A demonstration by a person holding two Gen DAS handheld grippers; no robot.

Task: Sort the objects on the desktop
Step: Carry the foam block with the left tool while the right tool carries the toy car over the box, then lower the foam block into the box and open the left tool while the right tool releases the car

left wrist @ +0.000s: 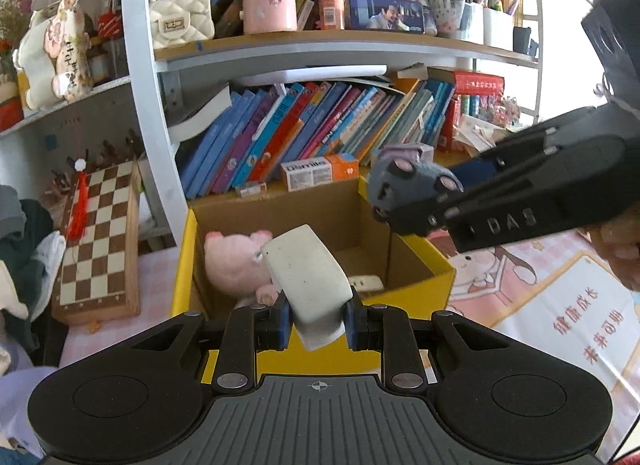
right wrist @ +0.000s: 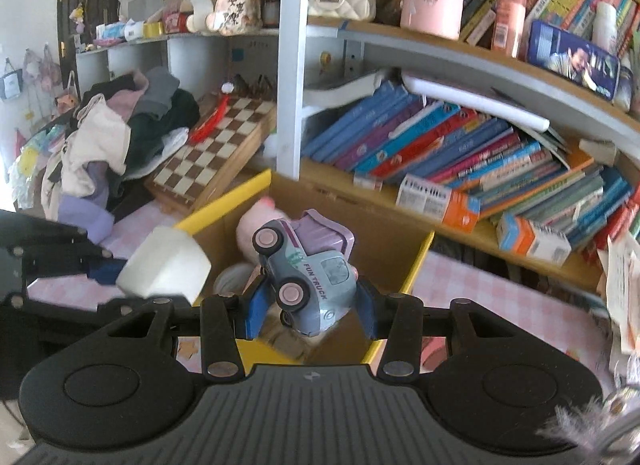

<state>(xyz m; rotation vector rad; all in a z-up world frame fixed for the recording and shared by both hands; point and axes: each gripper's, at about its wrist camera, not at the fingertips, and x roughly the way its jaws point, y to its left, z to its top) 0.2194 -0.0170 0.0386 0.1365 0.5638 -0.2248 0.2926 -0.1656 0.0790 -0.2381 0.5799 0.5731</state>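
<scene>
My left gripper (left wrist: 316, 323) is shut on a white rounded block (left wrist: 306, 285), held just over the near rim of the yellow-edged cardboard box (left wrist: 182, 269). The same white block (right wrist: 164, 267) shows at the left in the right wrist view. My right gripper (right wrist: 310, 307) is shut on a blue and purple toy truck (right wrist: 308, 277) above the box (right wrist: 416, 265); in the left wrist view the truck (left wrist: 412, 179) hangs over the box's far right corner. A pink plush toy (left wrist: 234, 265) lies inside the box, partly hidden by the block.
Behind the box a shelf holds leaning books (left wrist: 312, 125) and a small orange and white carton (left wrist: 318, 173). A wooden chessboard (left wrist: 100, 241) leans at the left beside a pile of clothes (right wrist: 120, 141). The pink patterned tablecloth (left wrist: 540, 297) spreads to the right.
</scene>
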